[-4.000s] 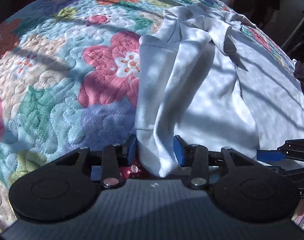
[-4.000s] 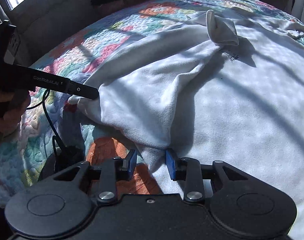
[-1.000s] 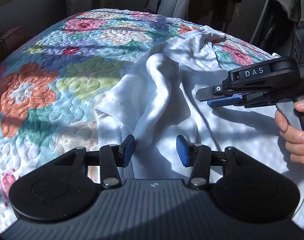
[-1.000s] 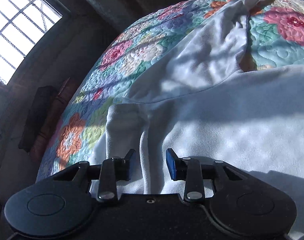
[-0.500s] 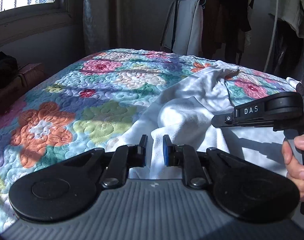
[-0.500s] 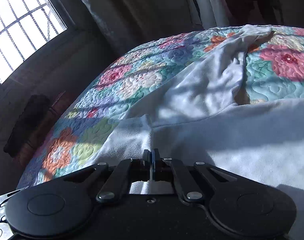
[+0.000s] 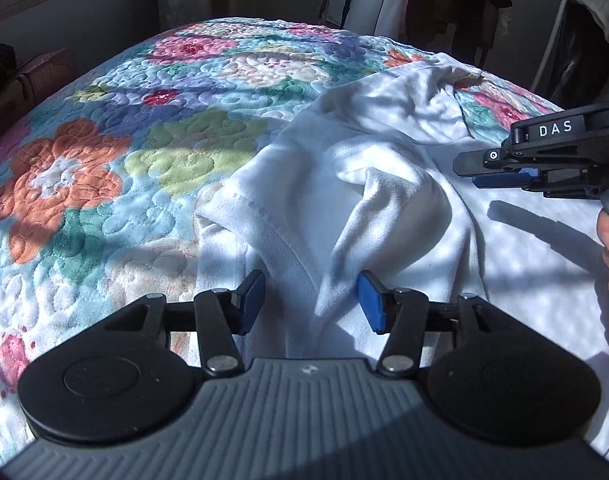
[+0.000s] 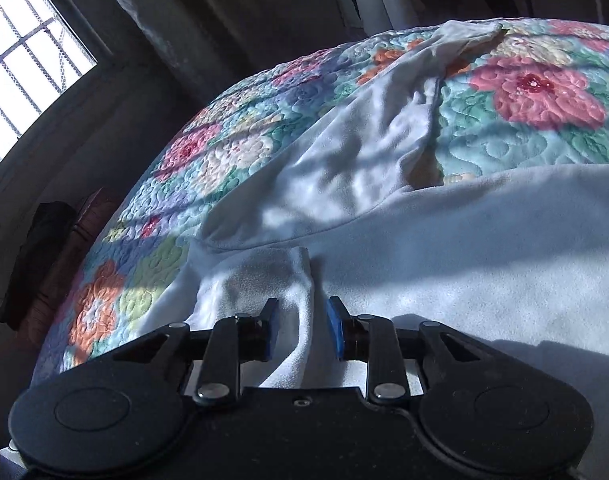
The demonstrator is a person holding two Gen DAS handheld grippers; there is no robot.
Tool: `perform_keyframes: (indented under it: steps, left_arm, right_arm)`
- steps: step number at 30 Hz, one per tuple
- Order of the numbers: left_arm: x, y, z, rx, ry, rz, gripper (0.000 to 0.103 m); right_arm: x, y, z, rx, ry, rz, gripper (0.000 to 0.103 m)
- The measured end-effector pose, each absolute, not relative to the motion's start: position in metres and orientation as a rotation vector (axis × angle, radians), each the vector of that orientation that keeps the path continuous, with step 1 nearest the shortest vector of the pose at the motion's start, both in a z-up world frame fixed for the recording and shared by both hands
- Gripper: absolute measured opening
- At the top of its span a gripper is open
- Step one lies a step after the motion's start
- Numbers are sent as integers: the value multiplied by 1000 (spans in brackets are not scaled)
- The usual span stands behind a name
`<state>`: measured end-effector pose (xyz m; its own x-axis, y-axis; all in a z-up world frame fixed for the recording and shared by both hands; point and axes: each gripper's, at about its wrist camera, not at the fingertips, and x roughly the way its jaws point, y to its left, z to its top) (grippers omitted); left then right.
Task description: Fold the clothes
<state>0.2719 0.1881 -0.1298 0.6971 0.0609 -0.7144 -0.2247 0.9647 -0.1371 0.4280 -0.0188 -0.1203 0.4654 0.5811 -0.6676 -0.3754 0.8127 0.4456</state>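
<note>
A white fleece garment [image 7: 344, 208] lies on a floral quilted bed [image 7: 104, 160], its near part bunched into ridges. My left gripper [image 7: 311, 304] is open, its blue pads on either side of a raised fold of the garment. My right gripper [image 8: 302, 330] is open, with a ridge of the same garment [image 8: 464, 248] standing between its pads. The right gripper also shows in the left wrist view [image 7: 544, 156], held by a hand above the garment at the right. A sleeve [image 8: 364, 152] stretches away over the quilt.
The quilt [image 8: 536, 92] covers the whole bed. A window [image 8: 24, 60] is at the left. Hanging clothes [image 7: 444, 0] stand beyond the far edge of the bed. Dark items [image 8: 44, 248] sit on a low stand left of the bed.
Both grippers were shut on the garment half a second ago and have opened, letting the folds go. The left gripper has dropped lower toward the bed.
</note>
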Motion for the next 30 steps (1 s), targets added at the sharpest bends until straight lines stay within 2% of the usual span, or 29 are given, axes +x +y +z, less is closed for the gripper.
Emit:
perform_keyframes:
  steps: [4, 6, 7, 12, 13, 14, 15, 17, 18, 20, 21, 22, 24, 26, 27, 30]
  left_arm:
    - [261, 187, -123, -191, 887, 126, 50]
    - [247, 183, -119, -144, 927, 120, 50]
    - [240, 184, -117, -148, 944, 113, 50]
    - [204, 194, -115, -192, 983, 109, 50]
    - [198, 199, -115, -209, 980, 111, 50]
    - [193, 202, -115, -225, 976, 113, 50]
    - [190, 205, -115, -233, 970, 120, 50]
    - [185, 205, -112, -227, 949, 141, 46]
    - [182, 204, -110, -224, 938, 151, 37]
    - [177, 204, -107, -217, 917, 172, 35]
    - [174, 204, -106, -214, 906, 182, 36]
    - [172, 204, -104, -211, 896, 193, 36]
    - [167, 204, -102, -205, 874, 213, 37]
    - [162, 203, -99, -199, 855, 228, 39]
    - [158, 201, -99, -196, 852, 220, 39]
    - [146, 190, -102, -193, 855, 175, 41]
  right_arm:
    - [418, 30, -97, 87, 932, 734, 35]
    - [409, 58, -91, -22, 945, 773, 46]
    - [405, 73, -89, -83, 947, 780, 56]
    - [409, 115, -118, -336, 976, 641, 56]
    - [411, 114, -124, -332, 979, 642, 44]
    - [413, 112, -130, -327, 981, 642, 13]
    - [415, 108, -132, -305, 971, 647, 3]
    - [419, 95, -127, -179, 946, 627, 3]
    - [420, 81, -118, -56, 880, 616, 3]
    - [419, 59, -105, 147, 747, 651, 4]
    - [426, 54, -104, 218, 785, 671, 7]
    - [434, 57, -106, 237, 856, 708, 13]
    - [439, 54, -107, 253, 902, 734, 18]
    - [430, 39, -101, 270, 887, 748, 56]
    - [423, 30, -98, 274, 873, 752, 60]
    - [403, -2, -94, 298, 895, 778, 60]
